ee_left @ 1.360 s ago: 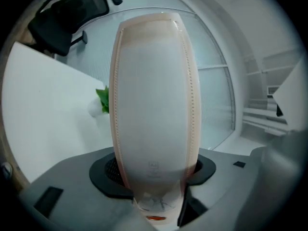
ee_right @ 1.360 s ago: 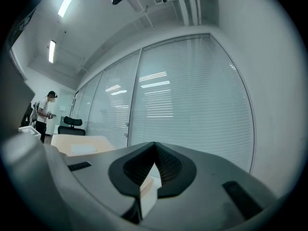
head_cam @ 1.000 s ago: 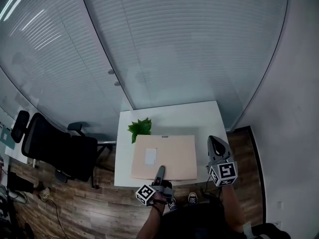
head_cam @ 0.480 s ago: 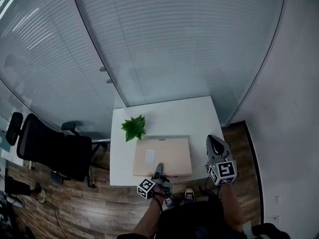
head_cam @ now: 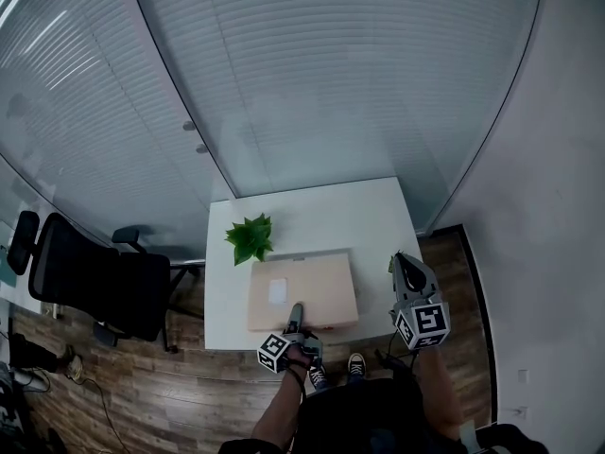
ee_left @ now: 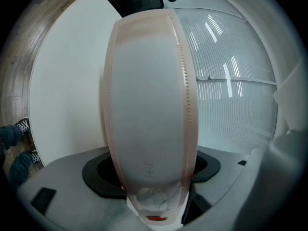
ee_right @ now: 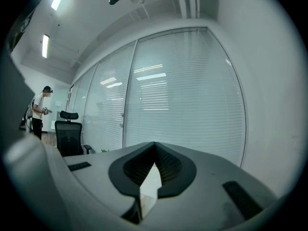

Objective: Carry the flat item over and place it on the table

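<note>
Left gripper [head_cam: 296,310]: jaws just opening around flat beige padded envelope [head_cam: 317,287] lying on white table [head_cam: 326,218] | right gripper [head_cam: 403,261]: clenched, empty

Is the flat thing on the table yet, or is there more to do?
Nearly finished. Done: the flat beige item looks laid on the white table, beside the plant. In hand: the left gripper has just been opening its fingers, with the item's edge between them. Left: pull that gripper away. The right gripper is shut and empty.
</note>
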Demonstrator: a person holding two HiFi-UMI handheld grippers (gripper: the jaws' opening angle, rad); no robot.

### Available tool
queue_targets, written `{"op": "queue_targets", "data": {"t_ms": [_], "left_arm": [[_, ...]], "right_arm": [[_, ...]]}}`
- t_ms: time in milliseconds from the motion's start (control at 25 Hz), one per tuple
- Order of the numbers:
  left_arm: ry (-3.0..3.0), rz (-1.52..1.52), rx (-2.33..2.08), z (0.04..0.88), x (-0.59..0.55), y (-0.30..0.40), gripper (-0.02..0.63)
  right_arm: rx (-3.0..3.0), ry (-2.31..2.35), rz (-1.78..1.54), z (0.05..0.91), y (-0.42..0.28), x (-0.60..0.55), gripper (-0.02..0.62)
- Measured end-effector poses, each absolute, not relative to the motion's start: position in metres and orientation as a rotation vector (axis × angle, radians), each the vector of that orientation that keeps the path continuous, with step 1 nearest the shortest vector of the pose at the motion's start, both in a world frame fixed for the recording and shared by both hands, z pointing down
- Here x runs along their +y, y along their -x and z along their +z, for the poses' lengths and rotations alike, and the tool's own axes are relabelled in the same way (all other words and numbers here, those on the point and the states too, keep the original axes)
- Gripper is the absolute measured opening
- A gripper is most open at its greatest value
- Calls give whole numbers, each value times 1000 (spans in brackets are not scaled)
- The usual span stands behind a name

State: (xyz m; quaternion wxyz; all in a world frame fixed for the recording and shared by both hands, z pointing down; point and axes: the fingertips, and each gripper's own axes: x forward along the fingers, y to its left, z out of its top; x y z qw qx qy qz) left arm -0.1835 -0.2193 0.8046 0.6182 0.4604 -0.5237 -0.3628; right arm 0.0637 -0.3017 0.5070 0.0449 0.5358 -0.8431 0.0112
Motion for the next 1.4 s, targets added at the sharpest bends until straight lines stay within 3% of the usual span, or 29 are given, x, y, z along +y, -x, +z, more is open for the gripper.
{"op": "queue_targets", "data": {"t_ms": [120, 240, 280, 920, 1400], "left_arm": [[-1013, -831, -1238, 807, -217, 188, 393], [-963, -842, -1242, 810, -215, 191, 568], [-948, -835, -1248, 811, -213, 192, 583], [-611, -629, -1355, 818, -176, 200, 583], [-1040, -903, -1204, 665, -200, 200, 583]], "right_arm": [[-2584, -1626, 44, 510, -59, -301, 3], [-2593, -1619, 59, 513, -56, -300, 3], [-2596, -1618, 65, 513, -55, -301, 3], [-2656, -1586, 158, 524, -40, -296, 3], [-2695, -1545, 160, 520, -24, -289, 3]]}}
